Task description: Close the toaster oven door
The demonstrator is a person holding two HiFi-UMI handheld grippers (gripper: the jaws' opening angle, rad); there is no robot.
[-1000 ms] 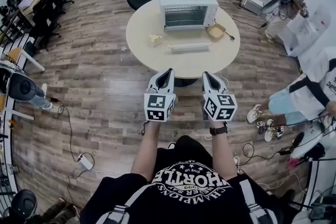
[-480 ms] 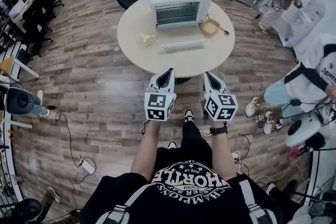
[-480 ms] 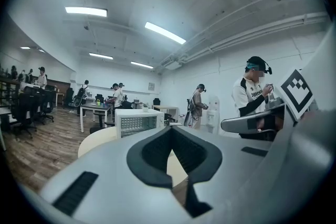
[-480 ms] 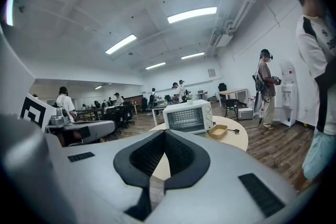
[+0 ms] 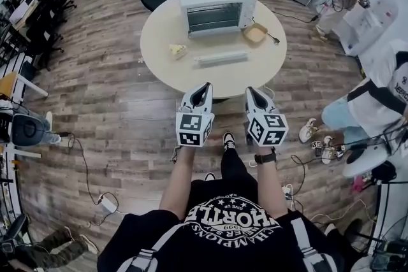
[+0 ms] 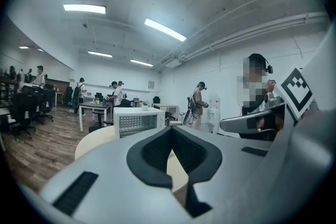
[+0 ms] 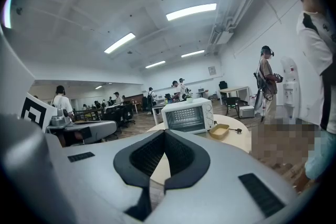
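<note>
Across the wood-plank office floor point(image 5: 115, 111), stepped slightly nearer the round cream counter point(image 5: 159, 67) bearing the white boxy toaster oven point(image 5: 215, 6) at its far side, door point(image 5: 220, 58) apparently dropped open, with left tool point(image 5: 204, 87) and right tool point(image 5: 250, 91) pinched shut, empty, short of reach.
</note>
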